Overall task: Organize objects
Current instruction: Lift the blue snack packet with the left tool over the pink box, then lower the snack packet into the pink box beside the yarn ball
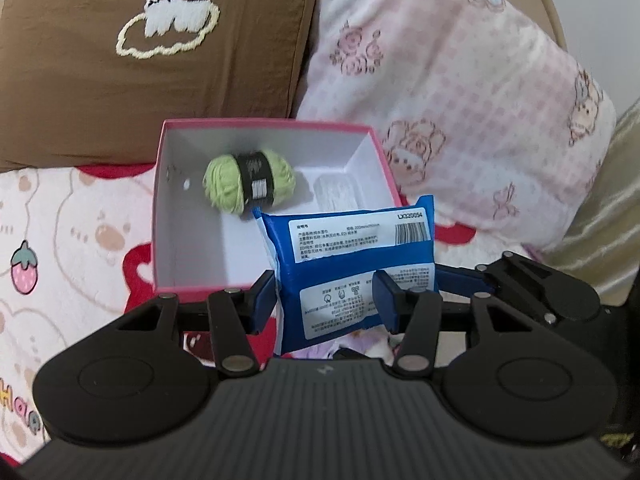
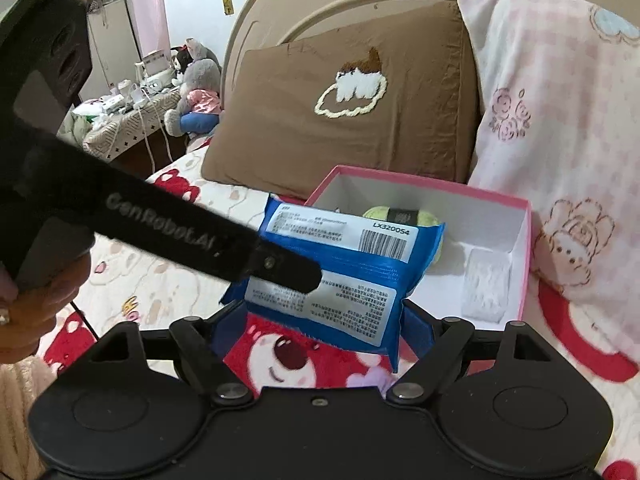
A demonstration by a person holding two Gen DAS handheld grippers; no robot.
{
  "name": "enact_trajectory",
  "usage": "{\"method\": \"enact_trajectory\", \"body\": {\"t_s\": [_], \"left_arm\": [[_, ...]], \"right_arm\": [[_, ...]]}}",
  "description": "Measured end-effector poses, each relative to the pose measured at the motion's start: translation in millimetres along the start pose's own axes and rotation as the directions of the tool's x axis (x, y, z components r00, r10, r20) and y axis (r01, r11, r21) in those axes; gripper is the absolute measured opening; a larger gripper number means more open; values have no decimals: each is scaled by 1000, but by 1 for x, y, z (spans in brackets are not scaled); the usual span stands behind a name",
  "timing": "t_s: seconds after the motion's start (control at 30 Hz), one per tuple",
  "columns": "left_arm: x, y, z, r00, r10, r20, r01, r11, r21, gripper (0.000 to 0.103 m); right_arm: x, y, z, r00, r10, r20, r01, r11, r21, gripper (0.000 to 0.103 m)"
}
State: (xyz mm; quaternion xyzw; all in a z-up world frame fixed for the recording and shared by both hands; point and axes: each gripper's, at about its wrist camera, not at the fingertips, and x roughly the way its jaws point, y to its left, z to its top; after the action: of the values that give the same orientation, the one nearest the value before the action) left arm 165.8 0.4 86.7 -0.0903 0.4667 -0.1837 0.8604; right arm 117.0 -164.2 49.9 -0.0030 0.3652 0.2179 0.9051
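Observation:
A blue wet-wipe packet (image 1: pixel 352 264) hangs upright just in front of an open pink box (image 1: pixel 264 122) with a white inside. My left gripper (image 1: pixel 326 300) is shut on the packet's lower half, one pad on each face. My right gripper (image 2: pixel 322 324) grips the same packet (image 2: pixel 340 304) across its width, its blue fingers (image 2: pixel 418 320) against both ends. The left gripper's black finger (image 2: pixel 288 268) crosses the packet's face in the right wrist view. In the box (image 2: pixel 400 180) lie a green yarn ball (image 1: pixel 250 182) with a black band and a white wrapped pad (image 2: pixel 484 288).
The box sits on a bed with a red-and-white bear blanket (image 2: pixel 296 356). A brown pillow (image 1: pixel 140 60) and a pink checked pillow (image 1: pixel 460 100) lean on the headboard (image 2: pixel 320 4) right behind it. A bedside table with plush toys (image 2: pixel 196 92) stands far left. A hand (image 2: pixel 28 308) holds the left gripper.

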Motion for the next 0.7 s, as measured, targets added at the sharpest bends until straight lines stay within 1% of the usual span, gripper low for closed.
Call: {"method": "enact_trajectory", "body": {"t_s": [0.1,0.2,0.4,0.47,0.53,0.6,0.7], "left_arm": [[6,1,11,1000,-11,14,11,1000,-18,49],[14,4,20,1000,-13,28,14,999,-43,49],[32,15,31,998,-43,44,46,997,-65,49],[35,19,31,998,-42,54,45,997,-62,49],[37,25,29,996,-61,63,65,996,-68,49],[40,31,27,995,-73,63,77,994,-72,49],[45,43,24,994,-82,67,87,992,-88,45]], "right_arm": [[2,-2,13,999,-39,9,40,998,-44,86],[5,-8,24,999,-51,0,51,997,-52,86],[21,-22,32,999,-50,-14,50,999,2,87],[24,-27,34,1000,-25,-16,25,999,30,87],[23,-30,37,1000,12,-10,-12,999,34,87],[24,-32,40,1000,25,-9,-25,999,38,87],[33,-38,43,998,47,-34,-45,997,60,87]]}}
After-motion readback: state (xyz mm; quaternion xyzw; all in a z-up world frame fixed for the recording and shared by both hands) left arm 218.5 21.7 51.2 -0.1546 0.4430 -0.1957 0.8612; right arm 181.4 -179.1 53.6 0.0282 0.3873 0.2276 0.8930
